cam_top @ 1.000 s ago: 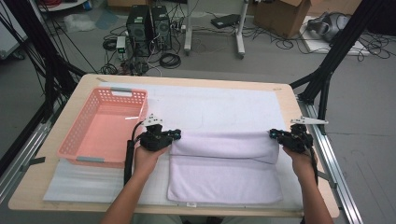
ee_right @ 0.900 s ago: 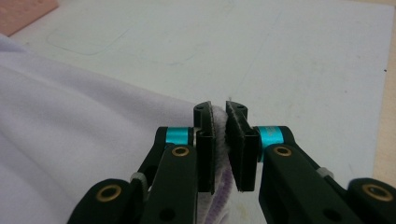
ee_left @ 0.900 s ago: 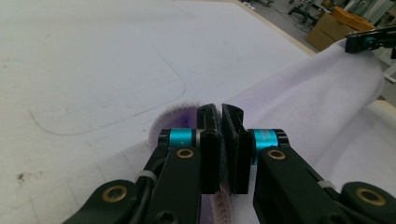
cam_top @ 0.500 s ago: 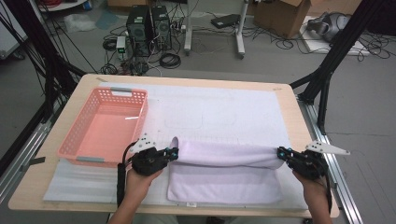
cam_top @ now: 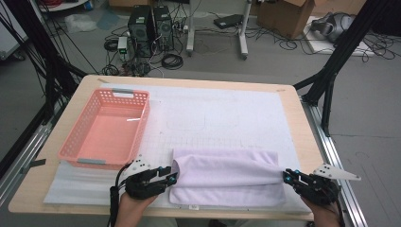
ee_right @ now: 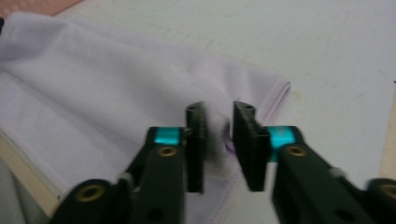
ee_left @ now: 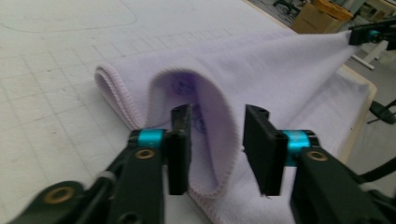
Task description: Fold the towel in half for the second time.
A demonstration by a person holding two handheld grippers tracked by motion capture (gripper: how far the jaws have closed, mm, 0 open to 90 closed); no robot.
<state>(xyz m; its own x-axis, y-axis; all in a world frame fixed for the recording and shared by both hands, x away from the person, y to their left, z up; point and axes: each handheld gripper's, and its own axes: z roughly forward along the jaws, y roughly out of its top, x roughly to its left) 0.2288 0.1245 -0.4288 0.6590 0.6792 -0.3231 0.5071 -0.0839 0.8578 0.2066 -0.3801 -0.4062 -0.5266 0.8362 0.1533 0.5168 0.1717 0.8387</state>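
Note:
A lavender towel (cam_top: 227, 177) lies folded on the white mat near the table's front edge. My left gripper (cam_top: 172, 178) is at its left end and my right gripper (cam_top: 287, 176) at its right end. In the left gripper view the jaws (ee_left: 217, 116) have just been opening, and the looped towel hem (ee_left: 210, 140) hangs loosely between them. The right gripper view shows the right gripper (ee_right: 218, 112), whose jaws have also just been opening, with a blurred towel corner (ee_right: 219, 140) slack in the gap. The right gripper's tip (ee_left: 373, 35) touches the towel's far end.
A pink plastic basket (cam_top: 106, 130) with nothing in it stands at the left of the white mat (cam_top: 227, 109). Black frame legs (cam_top: 331, 75) flank the table. Computer towers (cam_top: 149, 26) and cables sit on the floor beyond.
Both hands drew the towel's upper layer toward the front edge, laying it over the lower layer. Both pairs of jaws then opened and let the cloth go slack.

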